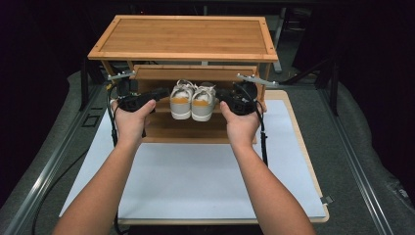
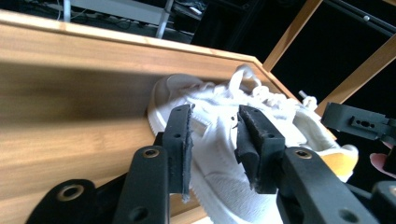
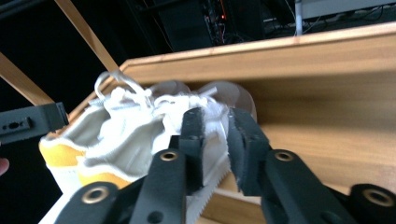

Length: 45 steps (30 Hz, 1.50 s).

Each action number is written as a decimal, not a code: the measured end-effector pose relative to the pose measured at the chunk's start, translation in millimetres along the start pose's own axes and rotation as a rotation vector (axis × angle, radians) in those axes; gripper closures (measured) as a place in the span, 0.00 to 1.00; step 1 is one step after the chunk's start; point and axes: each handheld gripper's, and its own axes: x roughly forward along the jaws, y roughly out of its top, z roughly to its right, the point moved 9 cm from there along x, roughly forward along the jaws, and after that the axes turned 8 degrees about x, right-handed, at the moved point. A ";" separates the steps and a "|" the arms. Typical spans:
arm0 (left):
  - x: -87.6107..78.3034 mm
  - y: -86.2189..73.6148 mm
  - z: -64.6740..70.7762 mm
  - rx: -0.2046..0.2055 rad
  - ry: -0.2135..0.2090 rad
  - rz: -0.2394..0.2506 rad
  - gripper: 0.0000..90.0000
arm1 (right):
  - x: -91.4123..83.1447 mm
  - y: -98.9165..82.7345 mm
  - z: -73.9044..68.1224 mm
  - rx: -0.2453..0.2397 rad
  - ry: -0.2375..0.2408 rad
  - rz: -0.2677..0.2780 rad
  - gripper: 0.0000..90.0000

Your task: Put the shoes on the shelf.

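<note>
The pair of white sneakers (image 1: 193, 100) sits side by side on the middle shelf of the bamboo rack (image 1: 182, 36), heels toward us, orange tabs showing. Our left gripper (image 2: 214, 140) straddles the side of the left shoe (image 2: 219, 135), jaws about half open, pads right at the fabric, though we can't tell if they're biting. The right gripper (image 3: 215, 140) is narrower, pinching the right shoe (image 3: 210, 126) at its collar edge. We'd squeeze both evenly and lift level so the laces don't snag the upper shelf.
</note>
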 end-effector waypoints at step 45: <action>34.7 -23.5 -8.8 -0.017 -0.032 -0.057 1.00 | 34.6 -19.0 18.8 0.039 -0.003 -0.071 1.00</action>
